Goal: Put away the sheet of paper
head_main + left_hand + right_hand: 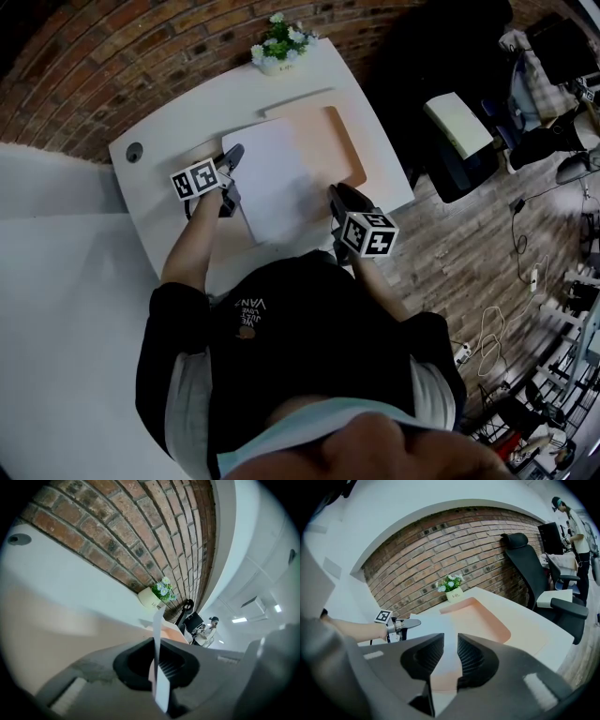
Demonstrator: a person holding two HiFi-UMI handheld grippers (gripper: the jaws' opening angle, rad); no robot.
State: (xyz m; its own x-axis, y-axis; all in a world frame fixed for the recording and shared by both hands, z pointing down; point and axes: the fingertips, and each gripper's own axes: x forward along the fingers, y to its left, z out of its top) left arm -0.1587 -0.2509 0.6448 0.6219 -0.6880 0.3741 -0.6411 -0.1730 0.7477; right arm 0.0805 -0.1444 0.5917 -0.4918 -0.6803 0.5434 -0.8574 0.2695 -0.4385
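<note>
Sheet of paper (281, 173) lies across the left half of the desk mat (345, 141). It is thin, light and floppy, and judged likely to sag or crease if lifted by one edge. Left gripper (234, 153) is clamped on the sheet's left edge. Right gripper (336, 191) is at the mat's near side by the sheet's right corner, jaws narrowly apart, holding nothing. Opposite edges look the sensible holds.

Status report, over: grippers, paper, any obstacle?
Left gripper shut on edge of paper. Right gripper open, empty, by the paper. Paper over the mat. Flower pot at far edge of desk, clear.
</note>
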